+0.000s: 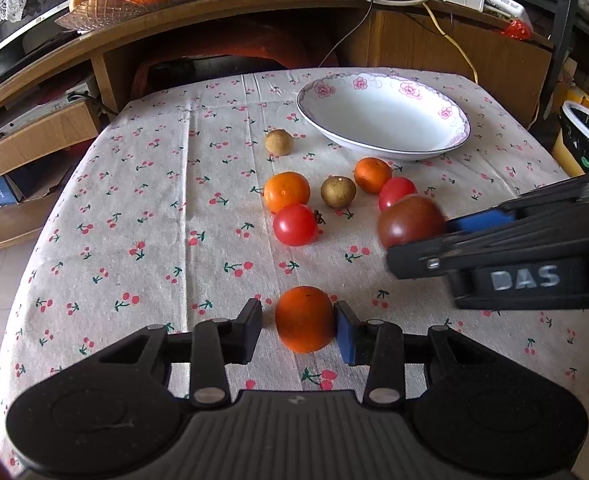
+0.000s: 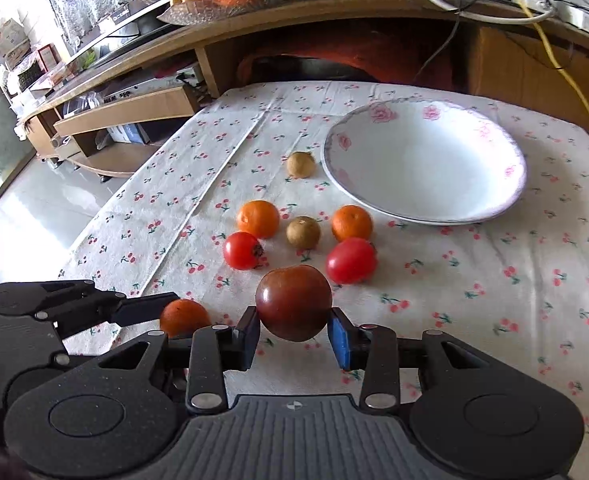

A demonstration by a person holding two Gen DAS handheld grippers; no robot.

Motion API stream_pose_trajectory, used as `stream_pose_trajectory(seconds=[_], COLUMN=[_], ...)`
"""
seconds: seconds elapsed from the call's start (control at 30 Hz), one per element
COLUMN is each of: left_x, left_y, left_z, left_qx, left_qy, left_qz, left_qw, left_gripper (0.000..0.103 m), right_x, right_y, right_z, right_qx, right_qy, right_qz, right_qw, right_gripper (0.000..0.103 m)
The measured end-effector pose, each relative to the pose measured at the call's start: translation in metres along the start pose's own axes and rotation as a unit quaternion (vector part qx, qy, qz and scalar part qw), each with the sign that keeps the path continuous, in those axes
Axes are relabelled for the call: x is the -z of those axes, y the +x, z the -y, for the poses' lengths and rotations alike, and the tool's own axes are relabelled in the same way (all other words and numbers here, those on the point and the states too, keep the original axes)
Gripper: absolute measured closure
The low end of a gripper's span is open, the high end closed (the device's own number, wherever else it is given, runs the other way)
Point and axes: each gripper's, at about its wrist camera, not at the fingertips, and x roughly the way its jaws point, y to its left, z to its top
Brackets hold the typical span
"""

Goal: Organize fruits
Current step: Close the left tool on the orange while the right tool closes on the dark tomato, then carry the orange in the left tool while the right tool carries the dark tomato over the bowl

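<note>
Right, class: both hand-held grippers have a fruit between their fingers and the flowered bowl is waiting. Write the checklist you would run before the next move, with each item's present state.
1. Right hand-held gripper shut on the dark tomato: ok, both pads touch it.
2. Left hand-held gripper shut on the orange fruit: not ok, a gap shows at the black pad.
3. Bowl free to receive fruit: ok, nothing lies in it.
4. Route to the bowl: not ok, loose fruit such as the red tomato lies between.
5. Dark tomato lifted off the cloth: cannot tell.
</note>
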Motion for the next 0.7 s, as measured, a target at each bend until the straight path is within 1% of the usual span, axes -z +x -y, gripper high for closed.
stream_pose_trajectory(seconds=[0.07,0.17,0.23,0.37,0.47,0.57,0.7], left_x=[-0.002,-0.006,-0.006,-0.01,-0.018,-0.03,-0.048], left_y=[-0.001,0.001,0.001,0.001,-0.001,0.001,0.005], left_z=[0.0,0.004,0.005,-0.004,-0.009,-0.014,-0.005], left_qx=[0.002,-0.001,0.0,0.019,0.02,0.036,0.042], left_qy=[-0.006,0.003,0.01,-0.01,-0.014,-0.031,-0.016], left_qz=[-0.009,-0.019,-0.02,-0.029,-0.021,-0.017,-0.005], left_qw=[0.9999,0.9998,0.9998,0.9993,0.9995,0.9987,0.999], left_gripper=[0.06,0.064,0.064,0.065,0.065,0.065,0.065], right_x=[0.002,0.004,0.004,0.002,-0.004,-0.01,-0.021], right_y=[-0.004,-0.009,-0.01,-0.01,-0.01,-0.013,-0.014], right_z=[0.004,0.009,0.012,0.017,0.021,0.024,0.027], right_qx=[0.006,0.014,0.015,0.016,0.016,0.018,0.028], right_qy=[0.002,0.007,0.011,0.021,0.032,0.038,0.033], right_qz=[-0.002,-0.001,0.0,-0.001,0.003,0.012,0.019], right_qw=[1.0,1.0,1.0,1.0,0.999,0.999,0.999], right_gripper=[0.071,0.071,0.071,0.071,0.071,0.07,0.071])
